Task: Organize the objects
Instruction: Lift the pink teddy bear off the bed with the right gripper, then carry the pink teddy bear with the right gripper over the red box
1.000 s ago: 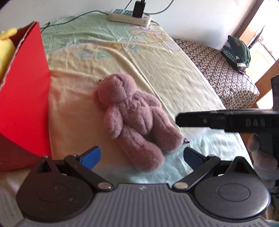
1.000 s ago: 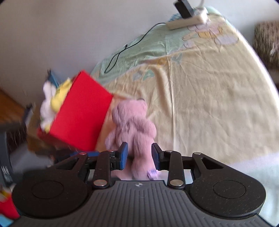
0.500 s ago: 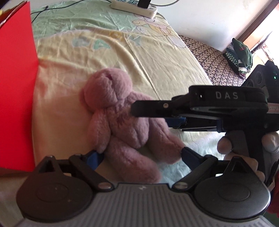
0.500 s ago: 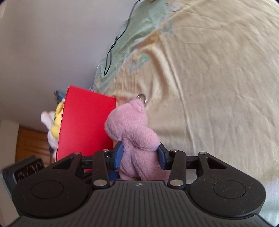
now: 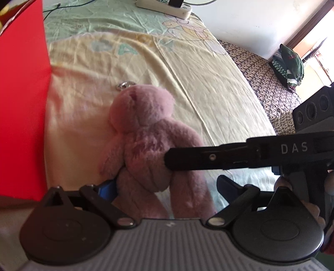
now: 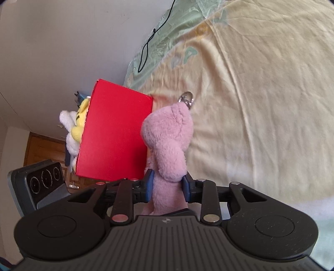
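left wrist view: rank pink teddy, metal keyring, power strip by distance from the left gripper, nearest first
1. pink teddy: its legs lie between the fingers of the open left gripper.
2. metal keyring: just past the teddy's head, on the yellow sheet.
3. power strip: farthest, at the bed's far edge by the wall.

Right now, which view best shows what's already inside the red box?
The right wrist view: the red box shows yellow and white plush toys poking out of its far side. The left wrist view shows only one red wall, contents almost entirely cropped.
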Tool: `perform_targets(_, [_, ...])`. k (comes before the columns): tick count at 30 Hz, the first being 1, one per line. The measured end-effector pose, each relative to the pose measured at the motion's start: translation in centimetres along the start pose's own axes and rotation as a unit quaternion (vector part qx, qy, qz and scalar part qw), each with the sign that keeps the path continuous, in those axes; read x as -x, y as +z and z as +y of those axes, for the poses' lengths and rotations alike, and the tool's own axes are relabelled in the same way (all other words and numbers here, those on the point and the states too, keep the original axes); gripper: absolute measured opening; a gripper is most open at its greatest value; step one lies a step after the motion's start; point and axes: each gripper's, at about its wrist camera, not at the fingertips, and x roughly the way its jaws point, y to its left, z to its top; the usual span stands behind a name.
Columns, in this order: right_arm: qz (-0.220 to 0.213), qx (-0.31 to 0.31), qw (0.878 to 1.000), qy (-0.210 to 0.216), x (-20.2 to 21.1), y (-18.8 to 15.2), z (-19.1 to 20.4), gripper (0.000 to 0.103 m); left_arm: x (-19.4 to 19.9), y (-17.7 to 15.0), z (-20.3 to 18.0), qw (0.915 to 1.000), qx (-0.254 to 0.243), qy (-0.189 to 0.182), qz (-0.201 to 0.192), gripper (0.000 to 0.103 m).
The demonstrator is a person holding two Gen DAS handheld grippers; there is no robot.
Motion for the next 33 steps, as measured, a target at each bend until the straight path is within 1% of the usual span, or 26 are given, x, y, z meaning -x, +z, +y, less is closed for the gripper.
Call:
perform_targets(3, [-0.004, 0.012, 1.000, -0.005, 0.0, -0.3, 0.6, 0.030, 0.0, 0.0, 0.0, 1.0000, -0.001, 0.008, 0.003, 0.095])
perform_targets(7, [-0.004, 0.022, 1.000, -0.004, 0.9, -1.2, 1.2, 0.029, 0.9, -0.4, 0.1, 1.0000, -0.001, 0.005, 0.000, 0.095])
perform_targets(10, [-0.012, 0.030, 0.999, -0.005, 1.9, -2.1, 1.8, 0.029, 1.7, -0.8, -0.8, 0.9998, -0.018, 0.010, -0.006, 0.094])
perform_targets(14, [-0.021, 0.056, 0.998, -0.008, 2.8, -3.1, 3.4, 0.029, 3.0, -1.6, -2.0, 0.9985, -0.043, 0.026, -0.021, 0.094])
perform_targets(19, [-0.029, 0.093, 0.995, -0.002, 3.6, -3.9, 5.7, 0.029, 5.5, -2.2, -2.4, 0.9971, -0.052, 0.029, -0.047, 0.094])
perform_targets(26, [-0.040, 0.142, 0.989, 0.025, 3.7, -4.9, 9.0, 0.029, 9.6, -3.5, -2.3, 0.9940, -0.045, 0.037, -0.093, 0.094])
perform_targets(30, [-0.049, 0.168, 0.984, 0.042, 3.7, -5.5, 11.3, 0.029, 12.4, -4.4, -1.6, 0.9907, -0.039, 0.039, -0.124, 0.094])
perform_targets(33, [-0.064, 0.187, 0.979, 0.051, 3.6, -6.1, 13.3, 0.029, 14.7, -4.9, -1.0, 0.9874, -0.042, 0.036, -0.148, 0.094])
